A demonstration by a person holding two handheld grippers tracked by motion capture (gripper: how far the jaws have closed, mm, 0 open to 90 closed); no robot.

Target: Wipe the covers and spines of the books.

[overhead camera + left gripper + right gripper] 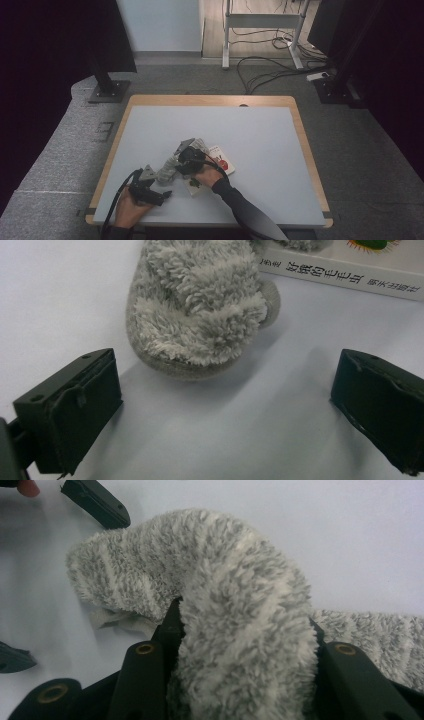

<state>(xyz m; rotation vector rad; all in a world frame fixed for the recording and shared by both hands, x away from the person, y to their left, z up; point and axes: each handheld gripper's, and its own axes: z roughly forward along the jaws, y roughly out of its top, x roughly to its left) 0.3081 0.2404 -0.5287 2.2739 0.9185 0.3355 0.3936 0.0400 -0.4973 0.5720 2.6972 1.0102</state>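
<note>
Sock (240, 625), fuzzy grey, is gripped mid-length by the right gripper (245, 645) jaws; its free end lies directly ahead of the left gripper (220, 405), whose jaws are held open.

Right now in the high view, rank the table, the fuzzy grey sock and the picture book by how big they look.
1. The table, by far the largest.
2. The fuzzy grey sock.
3. The picture book. The right gripper and the sock cover part of it, so its rank below the sock is unsure.
</note>
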